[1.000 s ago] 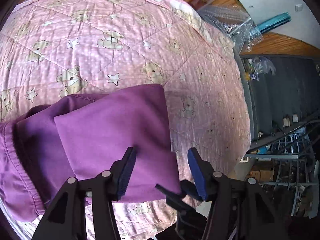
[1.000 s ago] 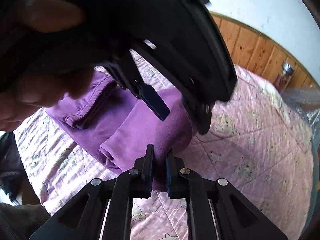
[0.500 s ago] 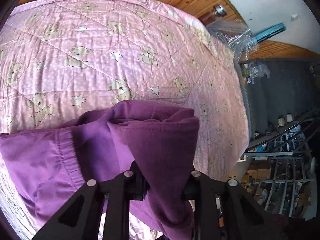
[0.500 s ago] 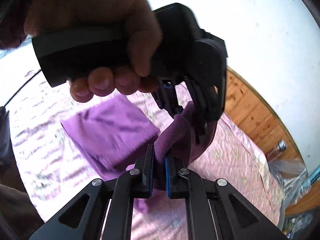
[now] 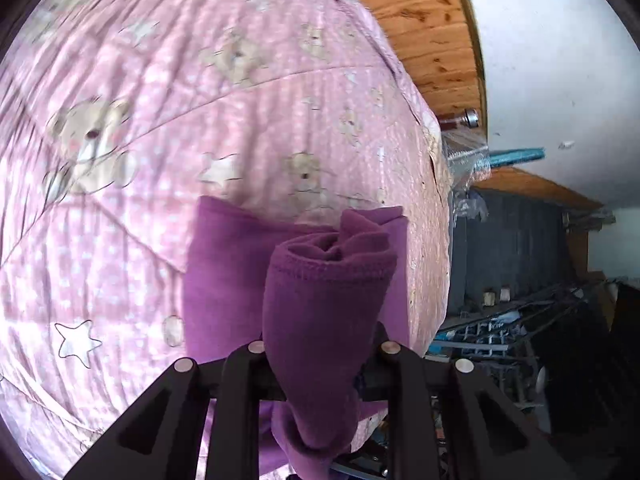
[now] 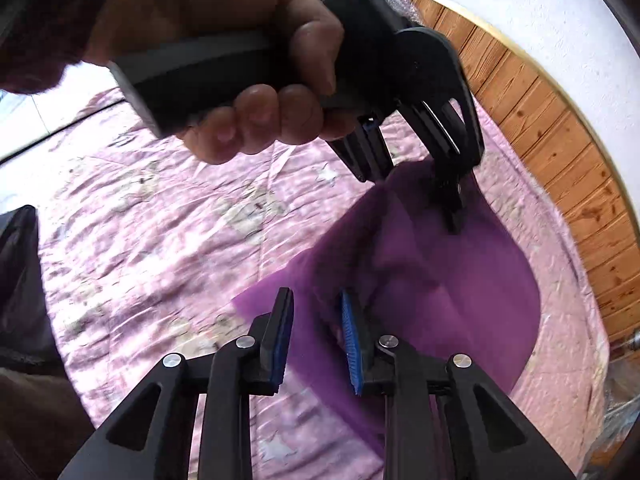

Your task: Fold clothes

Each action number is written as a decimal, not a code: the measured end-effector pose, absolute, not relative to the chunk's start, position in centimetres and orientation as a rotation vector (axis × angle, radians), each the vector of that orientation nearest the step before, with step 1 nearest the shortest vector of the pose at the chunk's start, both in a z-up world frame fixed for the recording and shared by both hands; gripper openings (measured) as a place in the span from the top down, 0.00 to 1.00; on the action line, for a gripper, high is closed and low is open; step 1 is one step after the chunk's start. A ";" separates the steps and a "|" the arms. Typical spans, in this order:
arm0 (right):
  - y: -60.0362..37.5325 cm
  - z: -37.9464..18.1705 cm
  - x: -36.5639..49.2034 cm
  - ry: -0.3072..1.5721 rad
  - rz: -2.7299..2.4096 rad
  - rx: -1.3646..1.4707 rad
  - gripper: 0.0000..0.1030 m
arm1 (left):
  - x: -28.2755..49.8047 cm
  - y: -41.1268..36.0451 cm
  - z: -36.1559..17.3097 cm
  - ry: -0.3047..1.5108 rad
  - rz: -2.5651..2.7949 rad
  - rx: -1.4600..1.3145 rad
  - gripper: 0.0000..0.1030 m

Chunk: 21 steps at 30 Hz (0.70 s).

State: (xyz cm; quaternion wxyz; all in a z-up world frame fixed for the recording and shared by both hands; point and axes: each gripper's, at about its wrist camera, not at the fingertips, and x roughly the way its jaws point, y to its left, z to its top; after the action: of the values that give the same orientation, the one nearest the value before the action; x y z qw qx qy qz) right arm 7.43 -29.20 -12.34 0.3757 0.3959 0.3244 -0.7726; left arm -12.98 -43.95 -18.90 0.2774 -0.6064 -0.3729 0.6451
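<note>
Clamped on a bunched, hemmed fold of the purple garment (image 5: 328, 296), the left gripper (image 5: 320, 354) has its two fingers pressed into the cloth from either side, so that a rolled wad stands up between them at the six o'clock side of the left wrist view. More of the same garment lies flat behind the wad, spreading toward nine o'clock onto the pink quilt (image 5: 160, 120), which is printed with teddy bears and stars.

From the right wrist camera, the right gripper (image 6: 316, 336) stands parted, its blue pads (image 6: 351, 340) showing with a clear gap between them and nothing caught there; purple cloth lies just beyond and under its tips. At twelve o'clock a hand (image 6: 256, 60) grips the handle of the left gripper, whose fingers pinch the garment's raised edge at about one o'clock. The cloth drapes from there down toward four o'clock. Wooden panelling (image 6: 560, 140) runs along the quilt's far edge.
</note>
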 end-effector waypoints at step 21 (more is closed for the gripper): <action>-21.4 -5.5 5.0 0.690 -1.970 1.153 0.62 | -9.3 -46.3 -17.5 -1.114 1.757 -1.541 0.44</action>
State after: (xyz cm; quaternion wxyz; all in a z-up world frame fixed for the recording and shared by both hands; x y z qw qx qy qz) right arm 4.96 -21.38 -5.46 0.3695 0.4494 0.2688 -0.7676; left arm -9.35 -46.28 -17.51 0.2730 -0.5726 -0.4140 0.6528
